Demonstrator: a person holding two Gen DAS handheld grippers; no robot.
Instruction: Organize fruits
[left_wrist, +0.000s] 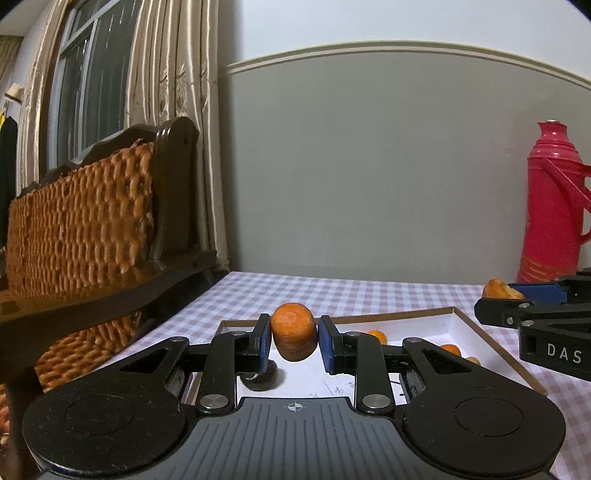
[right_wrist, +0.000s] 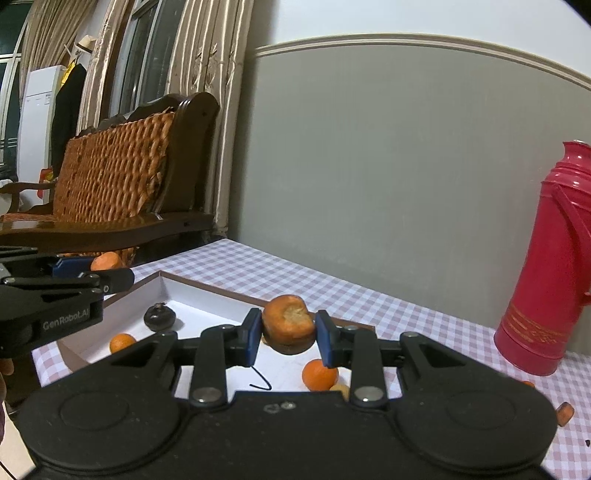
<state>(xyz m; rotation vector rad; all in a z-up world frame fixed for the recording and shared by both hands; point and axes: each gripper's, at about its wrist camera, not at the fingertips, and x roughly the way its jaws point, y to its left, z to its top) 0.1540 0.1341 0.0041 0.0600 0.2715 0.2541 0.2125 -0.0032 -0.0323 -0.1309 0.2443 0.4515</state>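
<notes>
Above the shallow white cardboard tray (left_wrist: 461, 325), your left gripper (left_wrist: 294, 341) clamps a stubby orange carrot chunk (left_wrist: 293, 328); your right gripper (right_wrist: 288, 334) clamps a browner, pitted carrot chunk (right_wrist: 289, 325).

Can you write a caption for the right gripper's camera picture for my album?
Right gripper holds a carrot chunk above the white tray of small oranges, red thermos nearby.

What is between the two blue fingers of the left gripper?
An orange carrot chunk, pinched between the left gripper's blue pads above the white tray, as the left wrist view shows.
</notes>
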